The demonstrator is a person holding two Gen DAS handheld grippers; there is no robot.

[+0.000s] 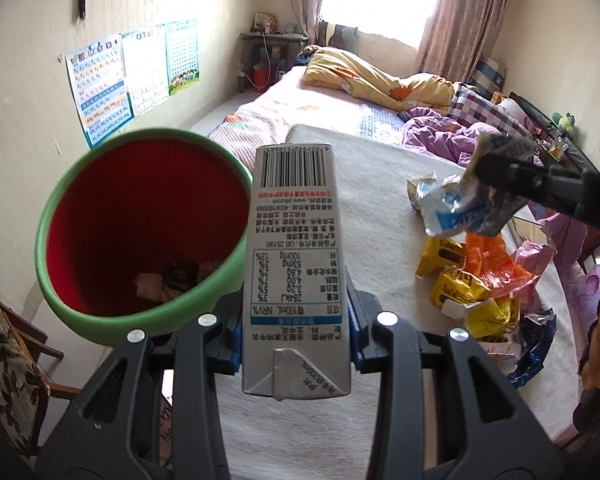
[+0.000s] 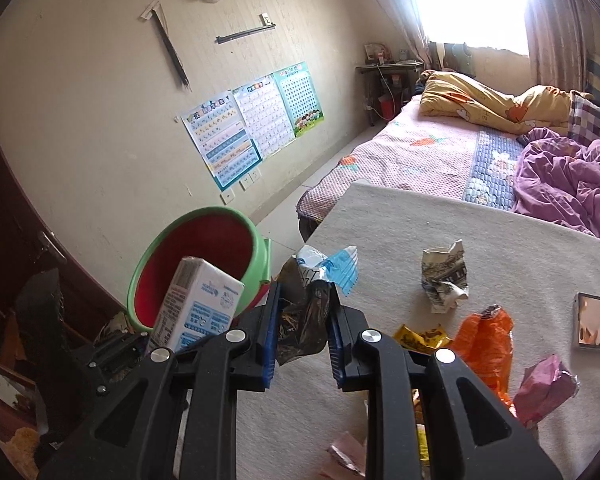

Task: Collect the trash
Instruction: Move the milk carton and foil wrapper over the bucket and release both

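Observation:
My left gripper (image 1: 296, 320) is shut on a grey milk carton (image 1: 292, 248), held just right of a green bin with a red inside (image 1: 140, 216) that has some trash at its bottom. The carton (image 2: 198, 308) and the bin (image 2: 204, 256) also show in the right wrist view. My right gripper (image 2: 303, 320) is shut on a crumpled blue, white and dark wrapper (image 2: 316, 288), held over the table's left edge. That wrapper (image 1: 460, 200) hangs from the right gripper in the left wrist view. Yellow and orange wrappers (image 1: 476, 276) lie in a pile on the beige table (image 1: 364, 200).
A crumpled paper wrapper (image 2: 444, 280), an orange bag (image 2: 488, 340), a pink wrapper (image 2: 544, 388) and a phone (image 2: 598, 320) lie on the table (image 2: 420, 220). A bed with quilts (image 2: 460, 136) stands behind. A wooden chair (image 1: 12, 344) stands at left.

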